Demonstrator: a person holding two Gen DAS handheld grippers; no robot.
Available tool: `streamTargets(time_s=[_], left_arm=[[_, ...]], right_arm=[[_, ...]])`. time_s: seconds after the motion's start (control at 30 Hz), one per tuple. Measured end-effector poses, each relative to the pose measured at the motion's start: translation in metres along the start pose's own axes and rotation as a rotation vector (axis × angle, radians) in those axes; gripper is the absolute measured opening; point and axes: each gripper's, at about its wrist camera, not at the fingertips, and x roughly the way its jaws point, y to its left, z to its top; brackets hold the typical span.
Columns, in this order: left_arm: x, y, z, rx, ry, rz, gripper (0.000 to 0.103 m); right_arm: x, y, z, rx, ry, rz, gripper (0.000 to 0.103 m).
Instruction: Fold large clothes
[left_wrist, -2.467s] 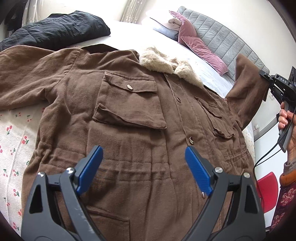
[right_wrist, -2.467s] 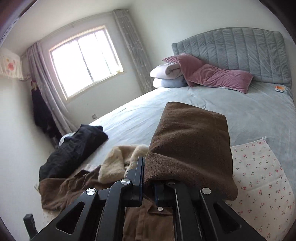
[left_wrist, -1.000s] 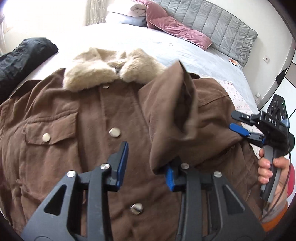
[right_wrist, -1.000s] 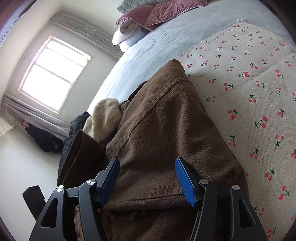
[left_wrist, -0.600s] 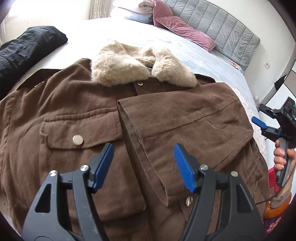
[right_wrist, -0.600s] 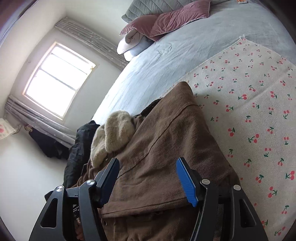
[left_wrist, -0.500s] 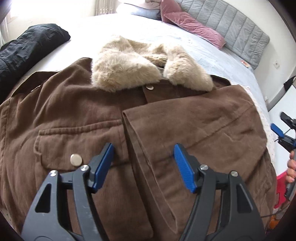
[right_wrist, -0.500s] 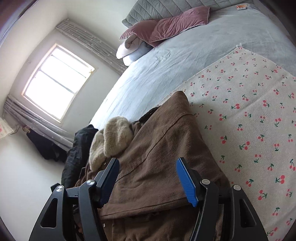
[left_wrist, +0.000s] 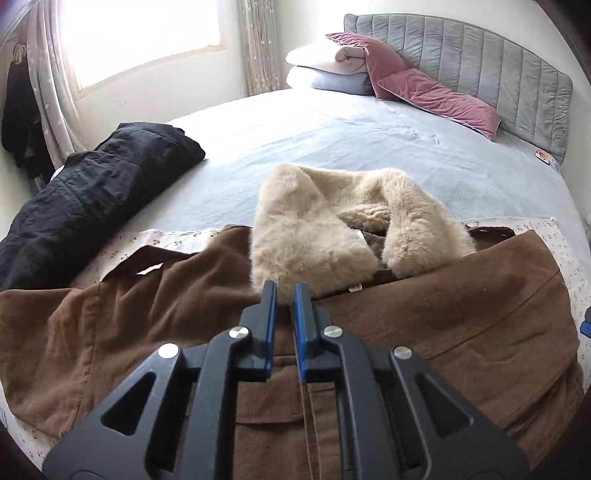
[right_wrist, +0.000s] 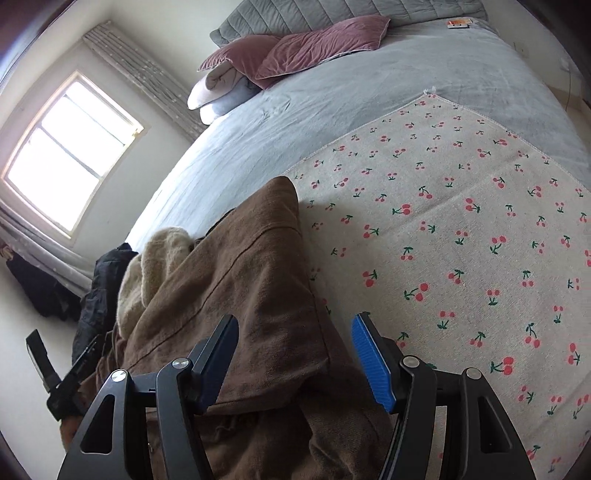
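Observation:
A brown coat (left_wrist: 147, 317) with a cream fur collar (left_wrist: 325, 229) lies front up on the bed. Its right sleeve (left_wrist: 480, 306) is folded across the chest; its left sleeve (left_wrist: 48, 332) lies spread out to the left. My left gripper (left_wrist: 284, 291) hovers over the coat's middle just below the collar, jaws almost closed with a thin gap and nothing between them. My right gripper (right_wrist: 295, 328) is open above the folded sleeve's shoulder edge (right_wrist: 258, 280), holding nothing. The collar also shows in the right wrist view (right_wrist: 155, 266).
A cherry-print cloth (right_wrist: 461, 229) lies under the coat on the grey-blue bed (left_wrist: 369, 140). A black jacket (left_wrist: 81, 199) lies at the bed's left side. Pink and white pillows (left_wrist: 388, 74) rest against the grey headboard (left_wrist: 480, 70). A window (right_wrist: 70, 144) is at the left.
My left gripper has closed from wide open to nearly shut and tilted up toward the collar. My right gripper stays open and has drawn back a little from the folded sleeve.

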Motion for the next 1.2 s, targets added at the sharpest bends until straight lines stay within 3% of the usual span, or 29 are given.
streamTargets(time_s=[0.1, 0.3, 0.37, 0.4, 0.47, 0.53, 0.57, 0.63, 0.83, 0.97, 1.2], left_arm=[[-0.014, -0.009, -0.016, 0.027, -0.003, -0.118, 0.03], [-0.006, -0.051, -0.057, 0.152, 0.074, -0.313, 0.04], [0.003, -0.061, -0.075, 0.187, 0.117, -0.312, 0.042], [0.007, -0.062, -0.082, 0.206, 0.117, -0.308, 0.043], [0.003, -0.063, -0.085, 0.222, 0.105, -0.316, 0.043], [-0.002, -0.061, -0.081, 0.212, 0.132, -0.316, 0.043], [-0.006, -0.057, -0.079, 0.196, 0.145, -0.317, 0.046], [-0.019, -0.046, -0.078, 0.157, 0.152, -0.317, 0.067], [-0.063, 0.009, -0.079, 0.046, 0.182, -0.263, 0.082], [-0.096, 0.056, -0.08, 0.021, 0.183, -0.167, 0.084], [-0.145, 0.154, -0.094, -0.165, 0.178, -0.142, 0.088]], right_arm=[[-0.008, 0.003, 0.0, -0.086, 0.0, -0.035, 0.065], [-0.011, 0.02, -0.007, -0.213, -0.024, -0.045, 0.065], [0.001, 0.022, -0.012, -0.235, -0.008, -0.034, 0.065], [0.012, 0.019, -0.015, -0.24, 0.022, -0.064, 0.065], [0.042, 0.008, -0.023, -0.242, 0.141, -0.201, 0.066], [0.043, 0.009, -0.026, -0.257, 0.129, -0.222, 0.067], [0.04, 0.013, -0.024, -0.258, 0.14, -0.248, 0.067], [0.024, 0.025, -0.021, -0.272, 0.108, -0.258, 0.069], [-0.026, 0.069, -0.02, -0.293, 0.025, -0.249, 0.07], [-0.05, 0.096, -0.029, -0.258, 0.005, -0.251, 0.073], [-0.073, 0.137, -0.068, -0.326, 0.035, -0.23, 0.076]])
